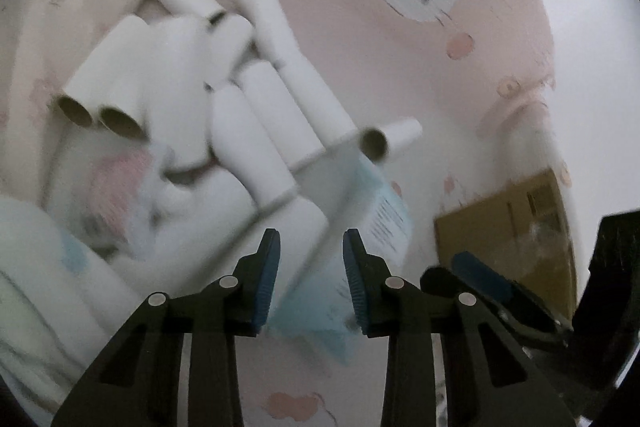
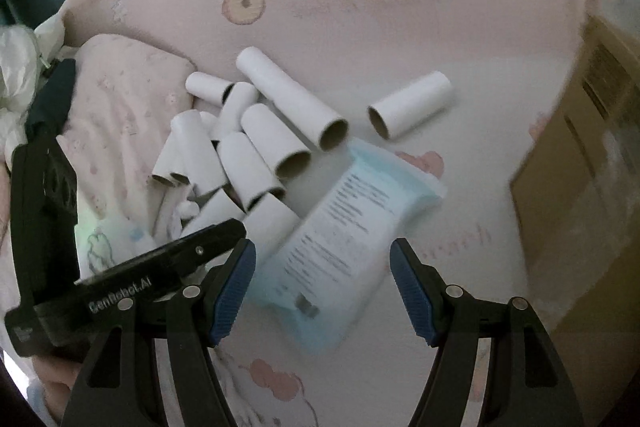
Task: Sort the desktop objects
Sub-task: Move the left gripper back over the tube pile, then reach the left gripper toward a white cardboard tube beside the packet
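A heap of several white cardboard tubes (image 2: 256,151) lies on a pink cartoon-cat sheet (image 2: 360,27); it also shows in the left wrist view (image 1: 224,99). One tube (image 2: 410,105) lies apart to the right. A light blue printed packet (image 2: 348,239) lies just ahead of my right gripper (image 2: 323,285), which is open and empty above it. My left gripper (image 1: 312,279) is open and empty, with the blue packet (image 1: 384,215) between and beyond its fingers.
A brown cardboard box (image 2: 580,167) stands at the right; in the left wrist view it (image 1: 508,227) is at the lower right. A pink pillow (image 2: 124,99) lies left of the tubes. A white printed pack (image 2: 108,243) lies beside the heap.
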### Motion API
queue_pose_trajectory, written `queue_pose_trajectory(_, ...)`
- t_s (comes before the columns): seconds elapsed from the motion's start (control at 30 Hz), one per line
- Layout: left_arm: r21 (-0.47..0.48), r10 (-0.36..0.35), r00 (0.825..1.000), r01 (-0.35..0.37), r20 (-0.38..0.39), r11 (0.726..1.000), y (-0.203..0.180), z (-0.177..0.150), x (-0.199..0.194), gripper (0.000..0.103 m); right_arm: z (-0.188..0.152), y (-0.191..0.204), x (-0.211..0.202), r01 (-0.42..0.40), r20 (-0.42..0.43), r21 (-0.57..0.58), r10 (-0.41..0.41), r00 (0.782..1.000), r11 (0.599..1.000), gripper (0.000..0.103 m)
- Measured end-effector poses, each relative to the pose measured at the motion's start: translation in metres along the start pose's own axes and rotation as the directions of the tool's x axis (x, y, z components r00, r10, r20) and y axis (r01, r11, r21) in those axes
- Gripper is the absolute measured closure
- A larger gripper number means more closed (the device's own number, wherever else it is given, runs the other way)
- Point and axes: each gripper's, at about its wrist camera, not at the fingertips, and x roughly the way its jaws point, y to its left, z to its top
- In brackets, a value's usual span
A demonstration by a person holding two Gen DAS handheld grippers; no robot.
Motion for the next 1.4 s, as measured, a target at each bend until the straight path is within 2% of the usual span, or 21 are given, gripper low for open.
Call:
queue_pose_trajectory(0.13, -0.044, -0.034, 0.999, 0.033, -0.015, 0.999, 0.013, 0.016, 0.003, 0.074, 0.009, 0.018, 0.016, 0.002, -0.02, -0.072, -0.004, 1.0, 0.997, 0.035)
queue_pose_trajectory(0.2, -0.063, -0.074, 0.996, 0.071, -0.054, 0.996, 0.017, 0.016, 0.009, 0.075, 0.009, 0.02, 0.02, 0.004, -0.026, -0.078, -0.006, 1.0, 0.997, 0.035)
queue_pose_trajectory(0.3, -0.014, -0.053, 0.995, 0.052, -0.082, 0.999, 0.009, 0.012, 0.016, 0.076, 0.001, 0.015, 0.027, 0.021, -0.045, -0.047, -0.023, 0.999, 0.999, 0.035)
queue_pose_trajectory(0.43, 0.02, -0.097, 0.987, 0.101, -0.125, 0.995, -0.002, 0.006, 0.027, 0.076, -0.013, 0.0, 0.041, 0.065, -0.115, 0.02, -0.062, 0.991, 0.998, 0.035)
queue_pose_trajectory(0.63, 0.04, -0.145, 0.966, 0.157, -0.213, 0.987, -0.011, -0.004, 0.045, 0.076, -0.03, -0.028, 0.05, 0.074, -0.162, 0.146, -0.05, 0.986, 0.986, 0.035)
queue_pose_trajectory(0.77, 0.069, -0.115, 0.953, 0.139, -0.28, 0.988, -0.023, -0.016, 0.065, 0.076, -0.04, -0.038, 0.048, 0.08, -0.178, 0.176, -0.048, 0.983, 0.981, 0.035)
queue_pose_trajectory(0.8, 0.074, -0.13, 0.947, 0.158, -0.295, 0.985, -0.028, -0.02, 0.071, 0.076, -0.041, -0.039, 0.045, 0.076, -0.173, 0.177, -0.045, 0.984, 0.981, 0.035)
queue_pose_trajectory(0.9, -0.015, -0.249, 0.914, 0.257, -0.321, 0.966, -0.032, -0.031, 0.089, 0.079, -0.043, -0.042, 0.035, 0.058, -0.157, 0.178, -0.03, 0.987, 0.982, 0.037)
queue_pose_trajectory(0.97, -0.086, -0.313, 0.891, 0.302, -0.328, 0.949, -0.03, -0.036, 0.098, 0.079, -0.045, -0.043, 0.031, 0.117, -0.168, 0.156, -0.09, 0.982, 0.981, 0.039)
queue_pose_trajectory(1.0, -0.092, -0.323, 0.89, 0.31, -0.321, 0.946, -0.031, -0.038, 0.099, 0.079, -0.046, -0.044, 0.028, 0.134, -0.165, 0.142, -0.11, 0.98, 0.981, 0.039)
queue_pose_trajectory(1.13, 0.047, -0.251, 0.928, 0.273, -0.276, 0.961, -0.048, -0.04, 0.08, 0.078, -0.049, -0.044, 0.012, 0.134, -0.143, 0.114, -0.117, 0.983, 0.984, 0.04)
queue_pose_trajectory(1.23, 0.129, -0.188, 0.96, 0.218, -0.209, 0.967, -0.053, -0.039, 0.057, 0.07, -0.046, -0.034, 0.004, 0.114, -0.117, 0.068, -0.106, 0.988, 0.991, 0.039)
queue_pose_trajectory(1.33, 0.136, -0.156, 0.979, 0.173, -0.129, 0.976, -0.047, -0.035, 0.036, 0.056, -0.041, -0.023, 0.002, 0.092, -0.097, 0.042, -0.088, 0.991, 0.995, 0.039)
queue_pose_trajectory(1.4, 0.105, -0.149, 0.984, 0.158, -0.095, 0.982, -0.038, -0.03, 0.027, 0.055, -0.036, -0.013, 0.004, 0.059, -0.078, 0.022, -0.057, 0.995, 0.998, 0.039)
